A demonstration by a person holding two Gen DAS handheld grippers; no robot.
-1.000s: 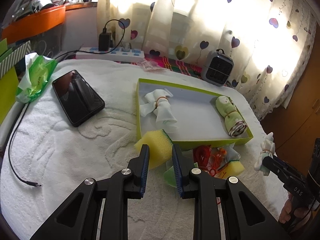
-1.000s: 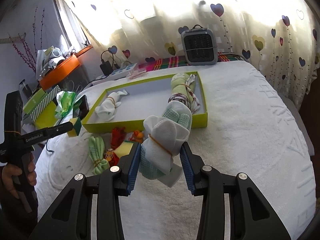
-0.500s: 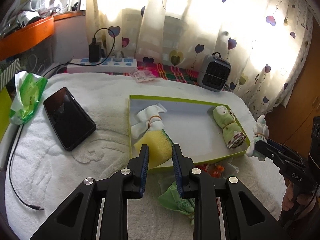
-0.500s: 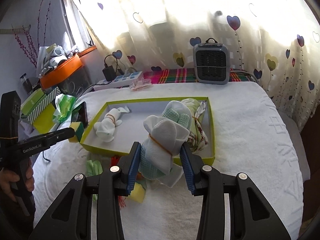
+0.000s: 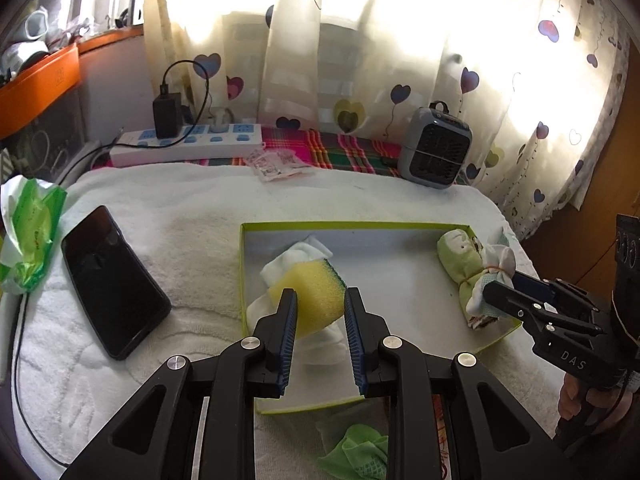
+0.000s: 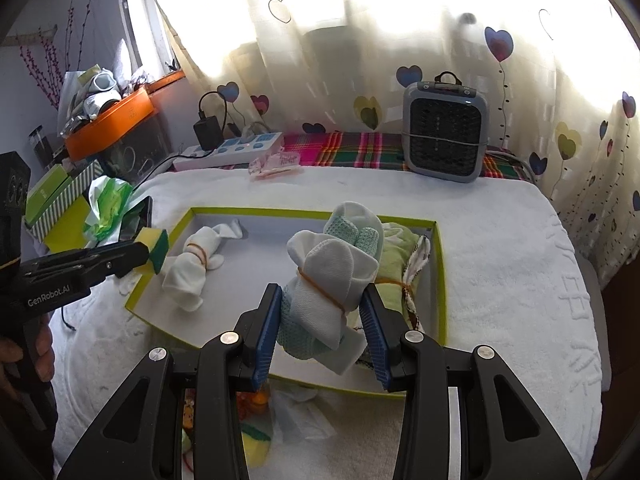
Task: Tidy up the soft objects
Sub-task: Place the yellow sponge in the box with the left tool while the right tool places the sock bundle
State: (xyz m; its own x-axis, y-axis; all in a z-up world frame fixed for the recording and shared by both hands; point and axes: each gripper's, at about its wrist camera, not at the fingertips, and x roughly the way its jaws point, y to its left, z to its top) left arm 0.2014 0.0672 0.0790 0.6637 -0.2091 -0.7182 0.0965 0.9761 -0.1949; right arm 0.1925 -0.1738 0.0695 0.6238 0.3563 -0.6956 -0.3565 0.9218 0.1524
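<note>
a white terry towel (image 5: 192, 216) covers the table, and on it sits a shallow lime-green cardboard tray with a grey floor (image 6: 439, 280). a rolled pale-green cloth bundle (image 6: 400, 256) lies along the tray's right side and a white sock bundle tied with a rubber band (image 6: 188, 268) at its left. the right gripper (image 6: 323, 332) is clamped on a white-and-mint sock bundle (image 6: 332, 280) over the tray. the left gripper (image 5: 320, 336) pinches a yellow sponge with a green scouring face (image 5: 310, 284) above the white bundle.

Sunlit heart-print curtains (image 5: 400, 60) hang behind a white towel-covered table (image 5: 192, 216).
</note>
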